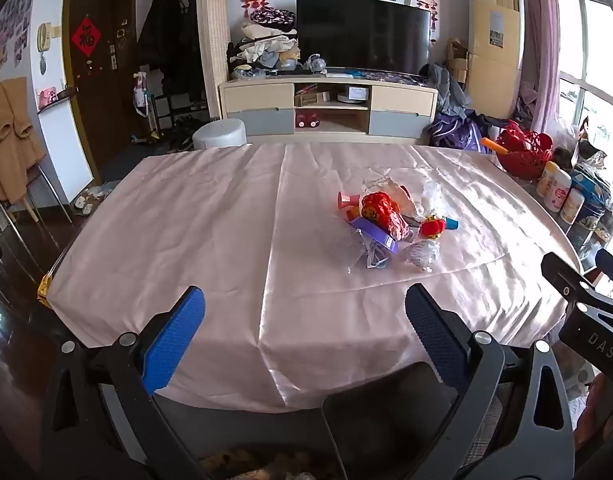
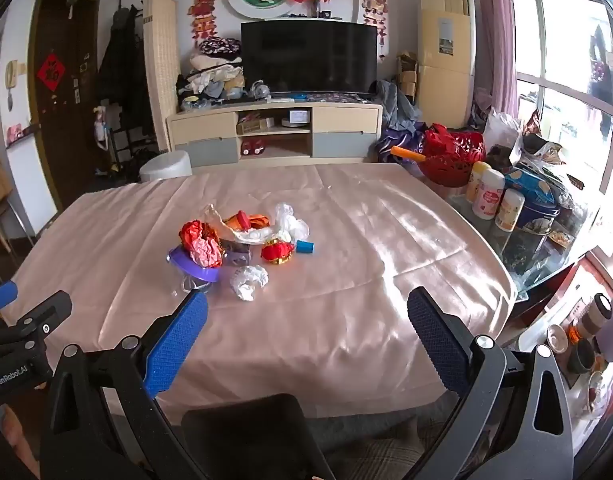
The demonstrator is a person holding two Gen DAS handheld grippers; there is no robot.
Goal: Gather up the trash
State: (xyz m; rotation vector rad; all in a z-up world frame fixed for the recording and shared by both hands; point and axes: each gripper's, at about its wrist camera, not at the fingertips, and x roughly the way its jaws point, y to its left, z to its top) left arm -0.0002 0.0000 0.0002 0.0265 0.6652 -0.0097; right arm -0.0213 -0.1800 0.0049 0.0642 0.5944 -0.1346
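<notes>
A heap of trash (image 1: 390, 220) lies on the pink tablecloth (image 1: 210, 216), right of centre in the left wrist view and left of centre in the right wrist view (image 2: 242, 244). It holds crumpled red paper (image 2: 200, 244), a purple lid (image 2: 192, 268), a white paper wad (image 2: 248, 280), a small red lantern (image 2: 277, 252), a blue cap (image 2: 305, 247) and clear plastic (image 2: 290, 222). My left gripper (image 1: 304, 312) is open and empty over the near table edge. My right gripper (image 2: 306, 314) is open and empty, also short of the heap.
A red basket (image 2: 452, 156), bottles (image 2: 488, 198) and a blue tin (image 2: 536, 210) crowd the table's right side. A dark chair back (image 2: 250, 432) stands at the near edge. A TV cabinet (image 2: 274, 132) and a white stool (image 2: 166, 166) stand beyond the table.
</notes>
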